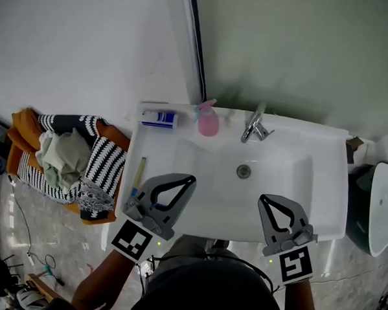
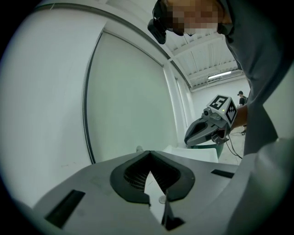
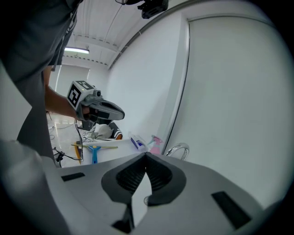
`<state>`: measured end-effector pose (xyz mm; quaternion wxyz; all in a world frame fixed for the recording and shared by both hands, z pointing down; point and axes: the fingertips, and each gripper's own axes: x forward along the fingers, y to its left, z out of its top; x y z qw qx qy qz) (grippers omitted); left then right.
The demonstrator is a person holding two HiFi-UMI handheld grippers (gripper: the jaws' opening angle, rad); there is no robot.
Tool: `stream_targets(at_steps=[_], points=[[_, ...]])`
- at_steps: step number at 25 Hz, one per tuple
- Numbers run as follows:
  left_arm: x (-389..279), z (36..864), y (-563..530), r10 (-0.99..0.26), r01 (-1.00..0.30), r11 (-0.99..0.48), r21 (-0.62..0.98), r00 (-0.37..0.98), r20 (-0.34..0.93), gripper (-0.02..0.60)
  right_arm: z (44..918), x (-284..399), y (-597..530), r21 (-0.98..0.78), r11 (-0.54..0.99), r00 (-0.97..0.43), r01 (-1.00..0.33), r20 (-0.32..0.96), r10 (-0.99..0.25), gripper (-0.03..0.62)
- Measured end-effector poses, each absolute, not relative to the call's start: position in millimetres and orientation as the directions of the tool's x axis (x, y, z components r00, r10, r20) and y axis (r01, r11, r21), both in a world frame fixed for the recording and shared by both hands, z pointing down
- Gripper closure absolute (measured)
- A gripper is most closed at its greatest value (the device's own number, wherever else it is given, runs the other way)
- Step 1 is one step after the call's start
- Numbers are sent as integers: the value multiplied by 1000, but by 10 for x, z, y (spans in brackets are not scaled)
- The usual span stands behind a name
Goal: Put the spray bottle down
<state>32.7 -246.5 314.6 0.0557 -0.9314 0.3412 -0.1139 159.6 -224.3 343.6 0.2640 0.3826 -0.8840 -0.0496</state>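
Far ahead of both jaws, on the back ledge of the sink, the bottle stands upright, left of the tap. The left gripper and right gripper hang over the near rim, both clenched on nothing. The bottle looks light, stiff and perhaps slick, so its body below the trigger suits a grip. The right gripper view shows it; the left gripper view shows only wall.

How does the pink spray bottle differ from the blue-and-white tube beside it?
The spray bottle is pink and stands upright; the tube is white and blue and lies flat. The spray bottle sits nearer the faucet; the tube further left. Both rest unheld on the sink ledge.
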Motion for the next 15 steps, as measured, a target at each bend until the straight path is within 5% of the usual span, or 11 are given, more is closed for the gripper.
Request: stream_targets(at_steps=[9, 15], points=[[687, 2998, -1960, -638, -613, -770, -178, 750, 175, 577, 3517, 1949, -1731, 255, 685, -566, -683, 407, -716, 586], [878, 2930, -1381, -628, -623, -778, -77, 769, 118, 577, 3853, 2183, -844, 156, 700, -545, -697, 519, -658, 586]])
